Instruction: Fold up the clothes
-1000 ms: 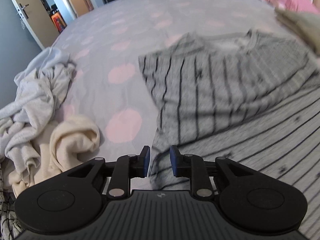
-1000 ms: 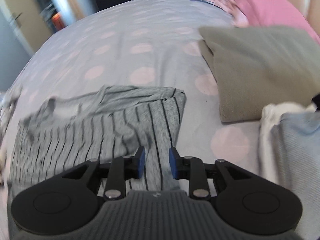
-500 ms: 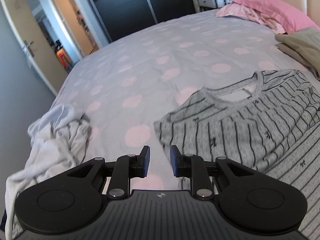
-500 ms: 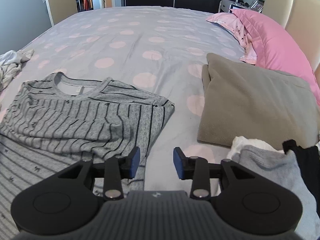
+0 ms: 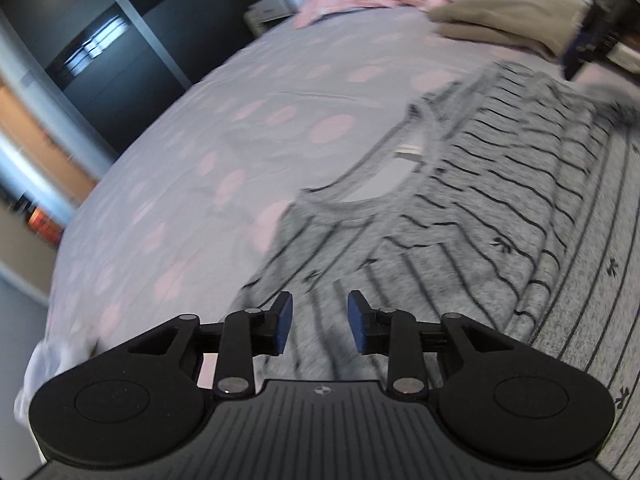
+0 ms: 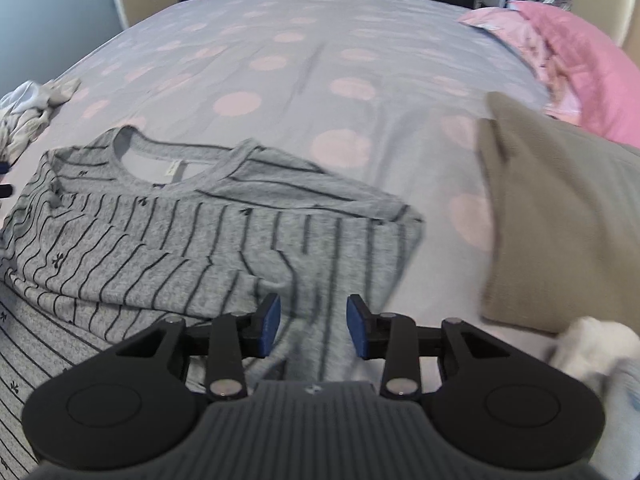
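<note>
A grey shirt with thin black stripes lies flat on the bed, neckline away from me and its sleeves folded in over the front. My left gripper hovers over the shirt's left shoulder; its jaws are opening and the pads press on nothing, with only cloth lying beneath them. My right gripper stands open over the shirt's right side, where a band of grey fabric runs under the gap between the pads. At the top right of the left wrist view, the right gripper shows as a dark blur.
The bed sheet is lilac with pink dots. An olive cushion and a pink pillow lie to the right. A heap of white clothes sits at the left. Pale folded garments lie at the near right.
Both grippers have opened wider. The left one has swung right and rolled, from the shirt's edge to over its shoulder. The right one has sunk over the shirt's right side.
</note>
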`<state>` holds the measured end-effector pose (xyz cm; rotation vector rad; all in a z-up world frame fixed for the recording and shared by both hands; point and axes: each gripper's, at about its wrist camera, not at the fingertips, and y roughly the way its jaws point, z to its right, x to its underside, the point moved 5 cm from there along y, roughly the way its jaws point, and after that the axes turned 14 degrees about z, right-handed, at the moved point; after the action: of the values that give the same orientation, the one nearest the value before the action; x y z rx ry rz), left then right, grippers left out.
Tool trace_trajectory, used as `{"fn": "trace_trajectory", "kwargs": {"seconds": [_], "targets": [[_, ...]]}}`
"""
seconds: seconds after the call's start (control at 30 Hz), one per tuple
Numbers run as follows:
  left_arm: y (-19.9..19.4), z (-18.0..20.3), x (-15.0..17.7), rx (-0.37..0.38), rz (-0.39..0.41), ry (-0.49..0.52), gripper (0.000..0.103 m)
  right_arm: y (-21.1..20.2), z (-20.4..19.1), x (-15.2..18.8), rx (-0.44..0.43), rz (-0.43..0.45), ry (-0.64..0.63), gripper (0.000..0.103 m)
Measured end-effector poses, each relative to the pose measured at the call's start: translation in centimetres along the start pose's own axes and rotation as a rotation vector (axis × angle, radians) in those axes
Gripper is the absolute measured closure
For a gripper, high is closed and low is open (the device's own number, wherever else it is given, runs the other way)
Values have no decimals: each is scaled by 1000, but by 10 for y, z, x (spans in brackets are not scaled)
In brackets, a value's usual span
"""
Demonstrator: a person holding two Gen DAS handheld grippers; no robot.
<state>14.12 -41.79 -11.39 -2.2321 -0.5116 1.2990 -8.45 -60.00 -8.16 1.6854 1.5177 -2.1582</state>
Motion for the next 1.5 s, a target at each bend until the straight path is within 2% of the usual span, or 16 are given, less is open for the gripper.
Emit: {"fn": "trace_trajectory", "kwargs": {"seconds": [0.1,0.23,0.43,0.53,0.57,0.6,0.67,0.77,0.87,0.97,1.0,1.03,1.1,1.27,1.37,1.5], "targets": [[13,14,-8,80,24,19,68,10,4,-2,-23,1,52,63],[28,26,-11,162,19,-7,65,17,22,-8,-28,16,216,63],[44,44,2,216,-29,15,65,28,33,-5,-54,16,377,63],[50,51,3,212,-56,26,82,35,29,-2,-74,-6,410,64],[51,52,4,203,-70,21,94,36,27,-2,-86,-14,416,73],[50,52,4,199,-70,19,98,35,25,-3,-102,-14,417,84],[46,49,0,186,-60,9,100,27,22,-9,-136,5,417,92],[36,41,-9,162,-31,-15,100,11,20,-19,-188,42,424,94],[20,10,-21,108,9,-122,100,-4,21,-27,-191,78,435,93],[16,-27,-17,11,-7,-280,100,-7,23,-29,-146,92,460,77],[18,-34,-12,-19,-24,-308,100,-7,22,-28,-126,88,456,77],[20,-35,-7,-30,-43,-315,99,-6,20,-28,-114,83,441,77],[24,-32,-2,-49,-85,-293,90,-5,18,-26,-86,74,413,77],[15,-26,-2,-77,-93,-217,83,1,11,-16,-72,41,375,77],[7,-27,-3,-66,-84,-227,82,8,4,-10,-80,15,328,74],[-9,-23,6,-44,-86,-189,82,16,-9,-3,-98,2,235,71]]}}
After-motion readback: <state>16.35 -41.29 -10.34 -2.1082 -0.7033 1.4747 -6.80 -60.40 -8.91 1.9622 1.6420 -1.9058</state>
